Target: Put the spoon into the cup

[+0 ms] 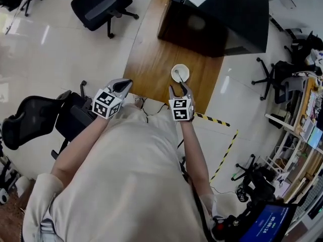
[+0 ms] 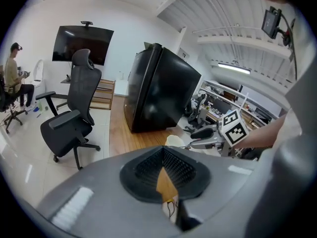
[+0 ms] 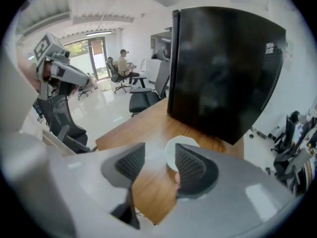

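A white cup [image 1: 180, 73] stands on the wooden table [image 1: 151, 54], near its front edge. A spoon [image 1: 177, 75] leans inside it, with the handle up. My right gripper [image 1: 179, 86] hovers just in front of the cup, open and holding nothing. In the right gripper view, the cup [image 3: 177, 150] shows partly behind the right pad of that gripper [image 3: 158, 157]. My left gripper [image 1: 125, 82] hangs over the table's front left edge, away from the cup. In the left gripper view its pads [image 2: 163, 155] meet, with nothing between them. That view also shows the cup [image 2: 174, 141] and the right gripper [image 2: 197, 138].
A large black monitor [image 1: 222, 19] fills the far side of the table, behind the cup. Black office chairs stand at the back left [image 1: 103, 4] and at my near left [image 1: 35, 120]. Yellow-black tape [image 1: 224, 145] marks the floor to the right. A person sits far off [image 2: 11, 78].
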`<state>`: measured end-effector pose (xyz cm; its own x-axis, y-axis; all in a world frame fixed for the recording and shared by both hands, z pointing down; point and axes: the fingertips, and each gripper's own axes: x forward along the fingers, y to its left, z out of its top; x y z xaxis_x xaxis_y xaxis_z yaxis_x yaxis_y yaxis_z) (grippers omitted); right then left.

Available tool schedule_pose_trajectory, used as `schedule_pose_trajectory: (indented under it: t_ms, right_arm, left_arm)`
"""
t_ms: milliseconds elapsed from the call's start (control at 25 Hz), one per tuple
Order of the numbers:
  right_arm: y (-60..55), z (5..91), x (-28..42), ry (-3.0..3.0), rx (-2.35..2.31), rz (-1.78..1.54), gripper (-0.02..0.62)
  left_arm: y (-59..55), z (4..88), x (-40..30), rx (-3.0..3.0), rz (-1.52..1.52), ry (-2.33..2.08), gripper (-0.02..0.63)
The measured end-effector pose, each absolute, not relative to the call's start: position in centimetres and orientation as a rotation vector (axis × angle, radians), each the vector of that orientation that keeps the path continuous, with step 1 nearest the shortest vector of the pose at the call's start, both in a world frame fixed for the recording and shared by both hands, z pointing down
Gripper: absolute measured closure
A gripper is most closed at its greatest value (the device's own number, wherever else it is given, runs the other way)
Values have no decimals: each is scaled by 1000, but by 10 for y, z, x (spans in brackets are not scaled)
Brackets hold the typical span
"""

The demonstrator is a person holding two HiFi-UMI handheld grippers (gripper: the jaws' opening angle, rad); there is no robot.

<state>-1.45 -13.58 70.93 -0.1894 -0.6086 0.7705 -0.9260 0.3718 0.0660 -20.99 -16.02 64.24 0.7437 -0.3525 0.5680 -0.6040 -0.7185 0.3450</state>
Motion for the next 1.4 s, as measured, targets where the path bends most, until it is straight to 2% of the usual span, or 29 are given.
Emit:
schedule_pose_trajectory:
  t_ms: [440, 1000, 1400]
  right_arm:
    - [-106, 682, -8, -2071, 1357, 534, 416]
    - [-40, 641, 114, -2073, 1524, 500, 436]
    - [16, 642, 148, -2136, 1590, 539, 445]
  left_arm:
    - [-170, 615, -181, 2474, 585, -844, 601]
    - [-165, 580, -157, 2407, 452, -1106, 601]
    - [-129, 568, -126, 2431, 485, -1143, 601]
